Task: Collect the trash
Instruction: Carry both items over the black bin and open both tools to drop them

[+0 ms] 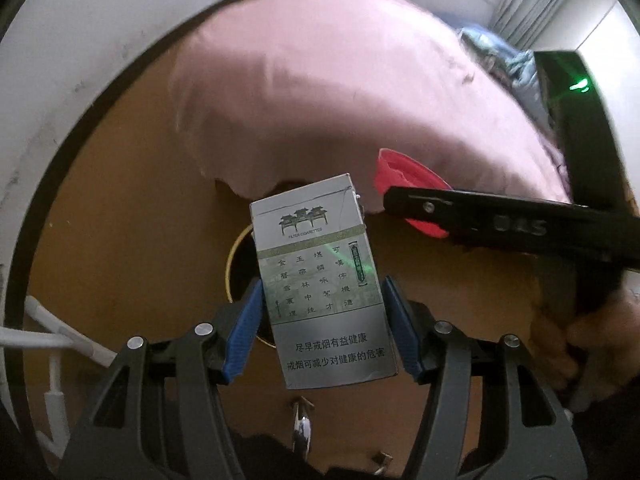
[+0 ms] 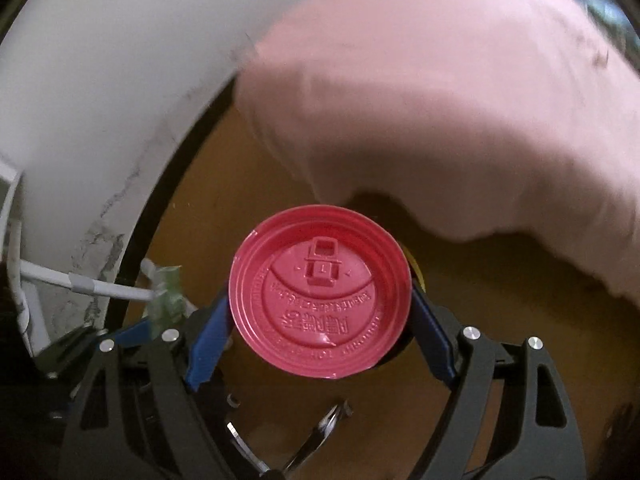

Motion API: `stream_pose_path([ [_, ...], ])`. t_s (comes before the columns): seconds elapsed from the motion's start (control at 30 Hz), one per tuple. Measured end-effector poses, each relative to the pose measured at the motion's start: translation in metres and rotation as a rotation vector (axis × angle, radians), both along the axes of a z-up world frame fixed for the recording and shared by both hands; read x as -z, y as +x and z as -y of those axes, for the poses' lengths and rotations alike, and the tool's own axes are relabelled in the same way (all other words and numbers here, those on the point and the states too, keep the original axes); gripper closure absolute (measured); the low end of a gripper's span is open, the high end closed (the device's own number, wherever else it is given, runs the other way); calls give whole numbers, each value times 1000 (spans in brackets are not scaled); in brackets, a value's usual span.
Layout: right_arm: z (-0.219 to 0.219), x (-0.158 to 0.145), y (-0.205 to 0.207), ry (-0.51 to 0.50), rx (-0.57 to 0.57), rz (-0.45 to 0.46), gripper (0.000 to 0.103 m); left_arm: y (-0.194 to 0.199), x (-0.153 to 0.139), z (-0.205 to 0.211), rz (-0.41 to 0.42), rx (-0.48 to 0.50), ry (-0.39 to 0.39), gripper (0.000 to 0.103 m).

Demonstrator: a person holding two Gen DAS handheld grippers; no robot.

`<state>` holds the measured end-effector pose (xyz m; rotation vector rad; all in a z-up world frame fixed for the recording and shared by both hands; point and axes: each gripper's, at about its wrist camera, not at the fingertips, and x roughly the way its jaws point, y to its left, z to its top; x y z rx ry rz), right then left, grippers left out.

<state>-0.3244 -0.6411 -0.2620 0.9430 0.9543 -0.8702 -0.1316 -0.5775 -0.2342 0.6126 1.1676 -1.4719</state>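
My left gripper (image 1: 322,320) is shut on a grey cigarette pack (image 1: 320,280) with Chinese print, held upright above the brown floor (image 1: 120,220). A yellow-rimmed dark opening (image 1: 240,264) shows just behind the pack. My right gripper (image 2: 320,312) is shut on a red plastic cup lid (image 2: 320,296), its blue pads (image 2: 208,340) on the lid's two sides. The lid (image 1: 404,184) and the right gripper's black body (image 1: 520,228) also show in the left wrist view, to the right of the pack.
A pink bedsheet (image 1: 340,92) hangs over the bed edge ahead in both views. A white wall (image 1: 80,40) with a dark baseboard curves on the left. White cables (image 2: 100,286) lie at the left. Small metal scraps (image 1: 302,426) lie on the floor below.
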Motion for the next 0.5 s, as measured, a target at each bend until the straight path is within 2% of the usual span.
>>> stream_pose_path([
  [0.1,18,34,0,94,33,-5,23,-15,27,16,-4,13,41,44],
  [0.2,23,55,-7,150,48,5,23,-13,40,20,-19,15,64,44],
  [0.3,25,60,-6,160,50,1,23,-13,40,23,-29,19,72,43],
  [0.33,23,59,-5,159,50,8,22,-18,40,27,-27,21,75,41],
  [0.4,27,53,-6,148,49,20,19,-16,42,29,-21,19,79,21],
  [0.5,26,43,-9,137,37,22,16,-17,42,34,-11,8,72,20],
])
